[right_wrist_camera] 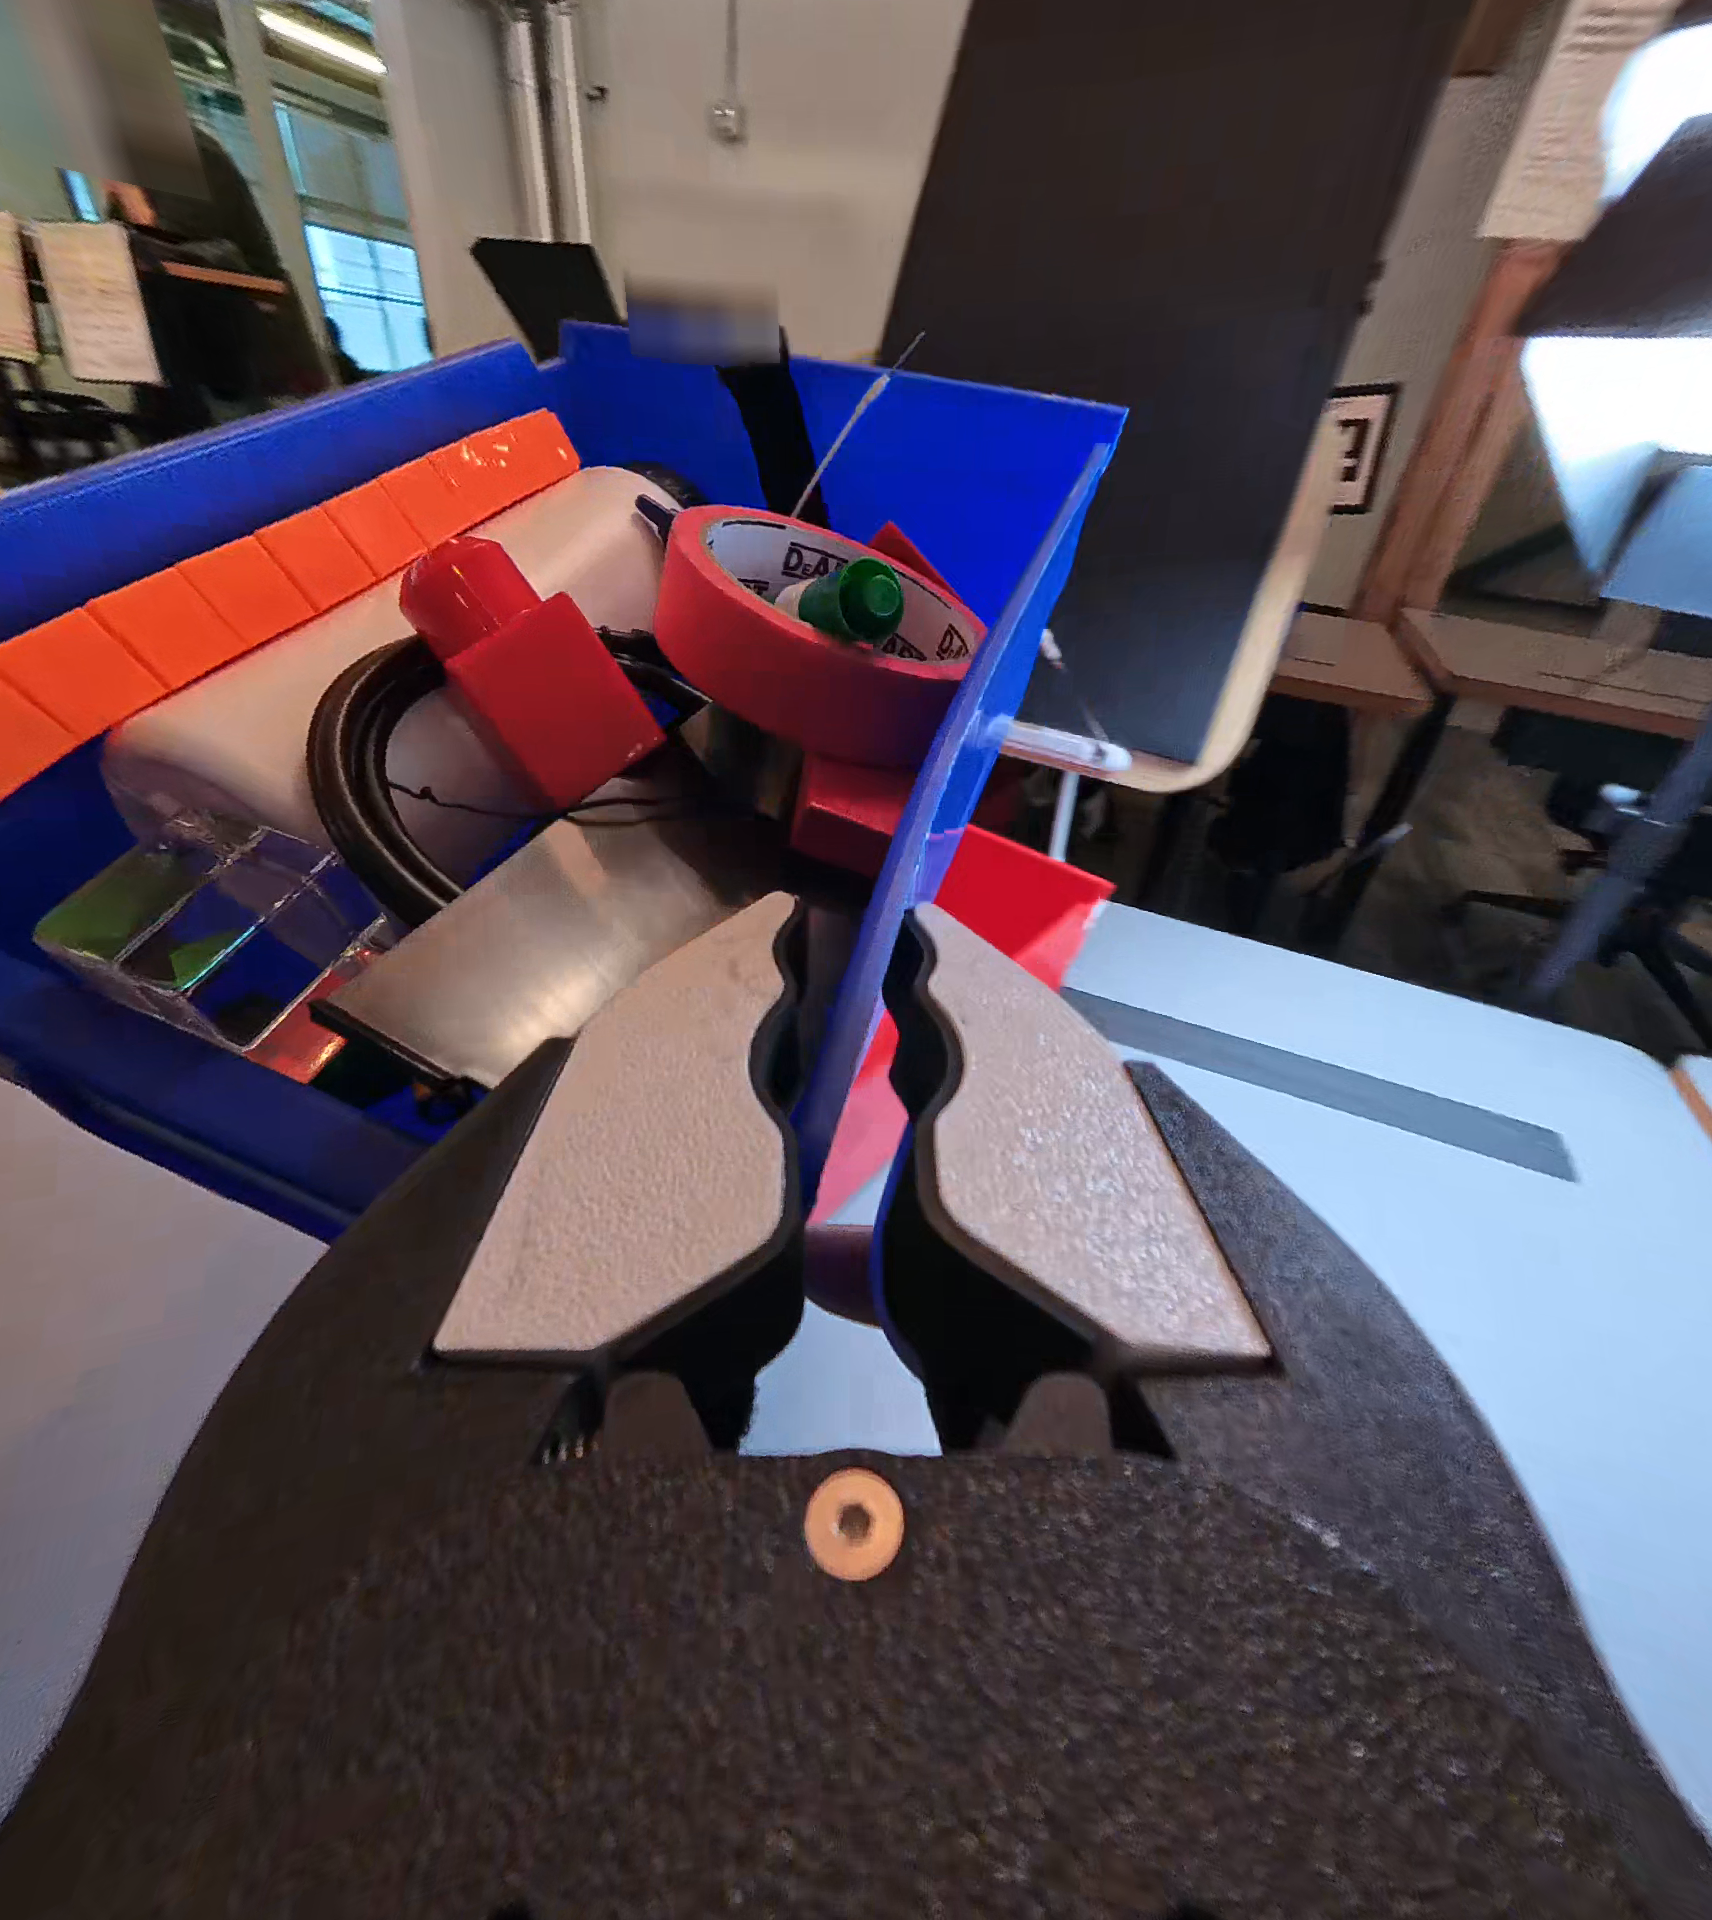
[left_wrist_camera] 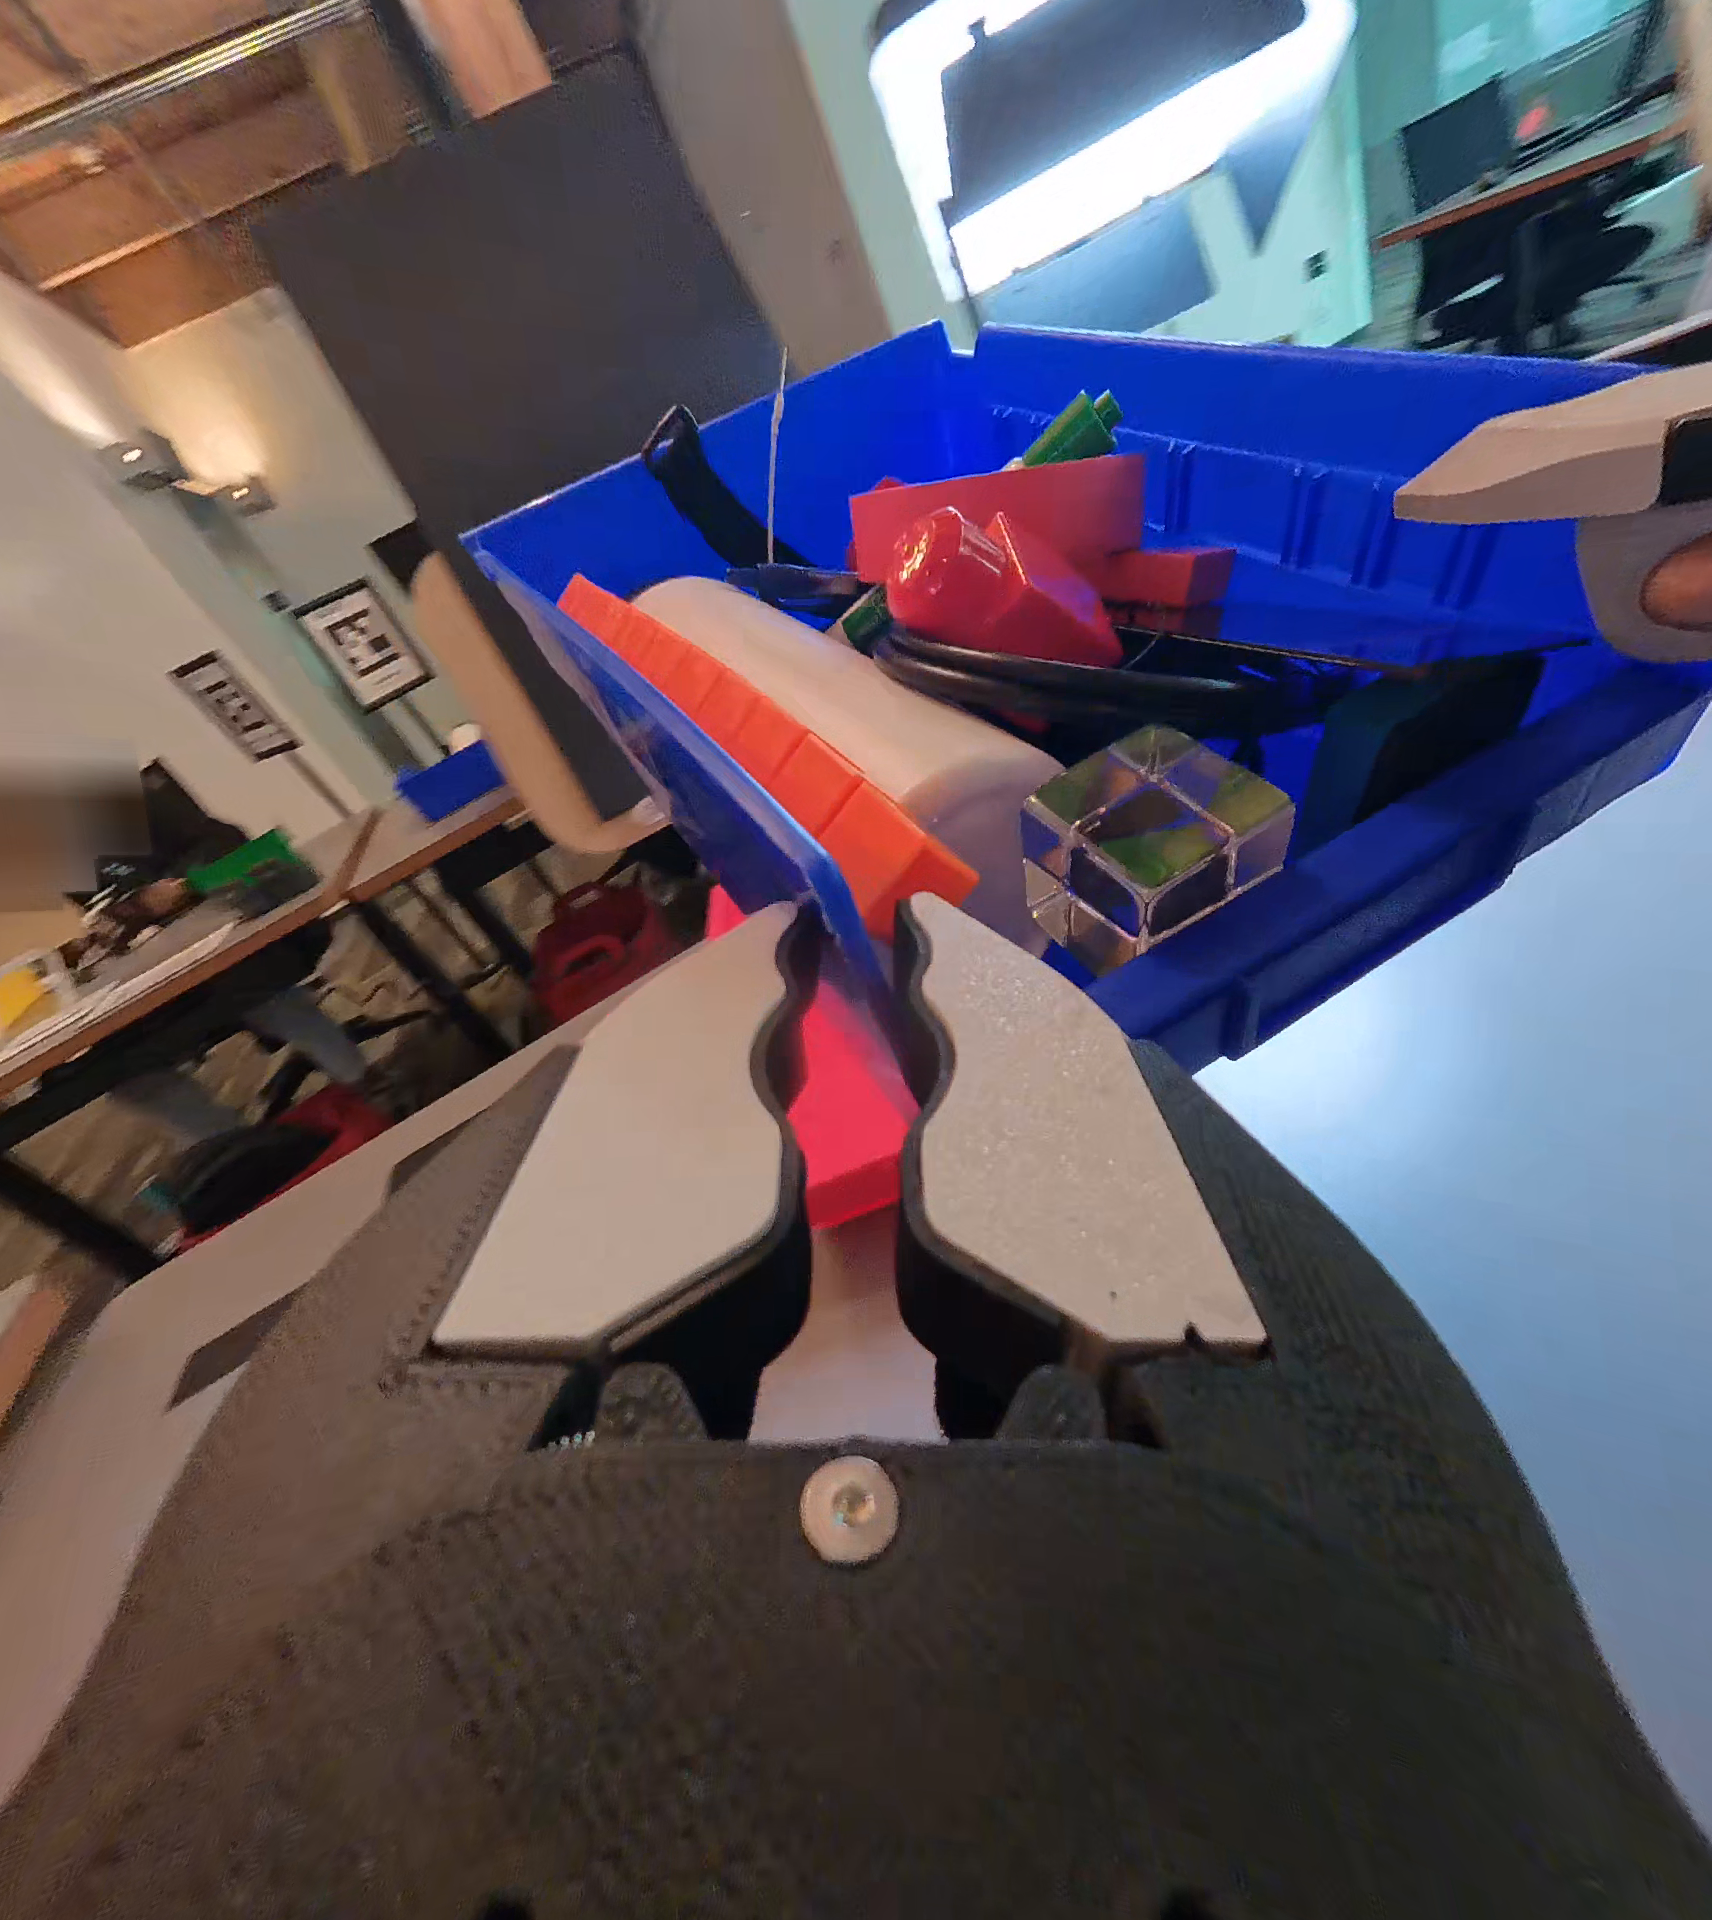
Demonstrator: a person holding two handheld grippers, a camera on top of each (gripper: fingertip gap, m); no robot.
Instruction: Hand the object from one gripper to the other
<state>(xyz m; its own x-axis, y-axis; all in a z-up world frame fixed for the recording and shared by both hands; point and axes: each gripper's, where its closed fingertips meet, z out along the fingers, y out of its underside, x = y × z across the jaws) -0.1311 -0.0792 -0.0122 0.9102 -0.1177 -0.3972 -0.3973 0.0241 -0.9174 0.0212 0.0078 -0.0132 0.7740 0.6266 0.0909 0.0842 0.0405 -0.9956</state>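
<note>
While the left claw (left_wrist_camera: 850,920) sits low in the middle of the left view, its two grey fingers are pinched tight on a thin wall of the blue bin (left_wrist_camera: 1403,883). A flat red piece (left_wrist_camera: 847,1122) shows in the gap just behind that wall. In the right view, the right claw (right_wrist_camera: 852,914) is squeezed on another thin wall of the same bin, so both claws hold it at once.

It is a bright blue plastic box with an open top and ribbed walls, and it is full of stuff. Its open top faces up and toward each camera. In the left view it looks tipped, and the wall in the claw runs from the bottom middle up to the left. In the right view its long wall runs from the left edge up to the top middle. An orange strip of blocks (right_wrist_camera: 239,603) lies along that wall.

Close in are a clear cube (left_wrist_camera: 1158,831) and a shiny metal plate (right_wrist_camera: 540,935). Farther back are a black cable (right_wrist_camera: 353,790), a red block (right_wrist_camera: 530,665) and a roll of red tape (right_wrist_camera: 800,665) (a green cap (right_wrist_camera: 857,601) pokes out of it). A grey table (left_wrist_camera: 1558,1143) lies below; I cannot tell if the bin touches it.
</note>
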